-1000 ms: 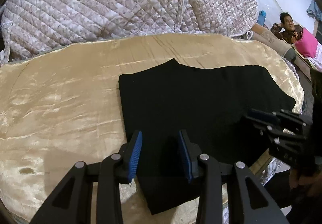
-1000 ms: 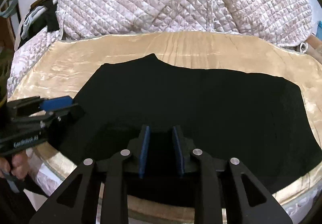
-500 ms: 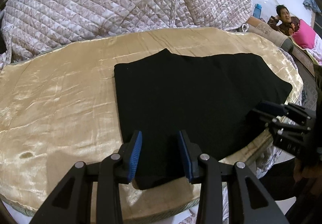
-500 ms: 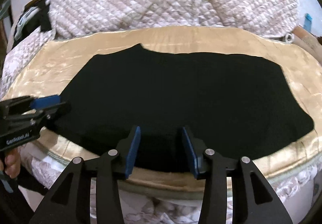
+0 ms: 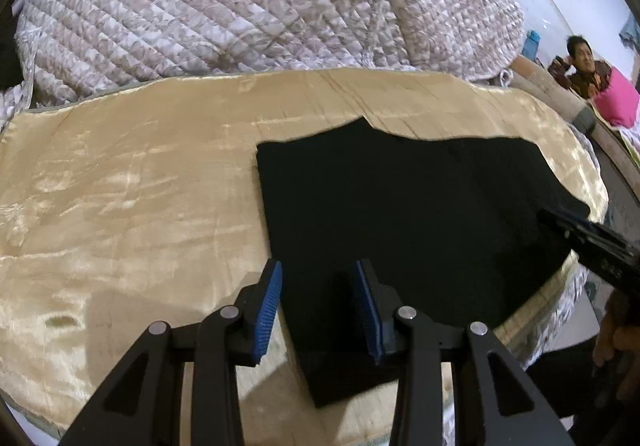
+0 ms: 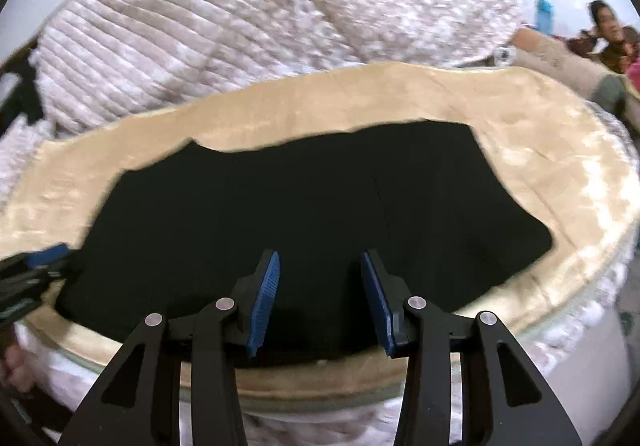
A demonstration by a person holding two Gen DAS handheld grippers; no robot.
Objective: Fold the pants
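Left wrist view: my left gripper (image 5: 318, 302) stands partly open at the bottom centre, nothing pinched, hanging over the near left corner of the black pants (image 5: 404, 221). Right wrist view: my right gripper (image 6: 320, 296) has just been opening and holds nothing, its blue pads (image 6: 266, 302) apart above the pants' near edge. Folded flat, the pants lie mid-frame on the golden blanket (image 5: 120, 205). Behind it, across the top, a quilted bedspread (image 5: 240, 5) is heaped.

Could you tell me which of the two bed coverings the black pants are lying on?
The black pants lie on the shiny gold blanket, not on the quilted floral comforter heaped behind it.
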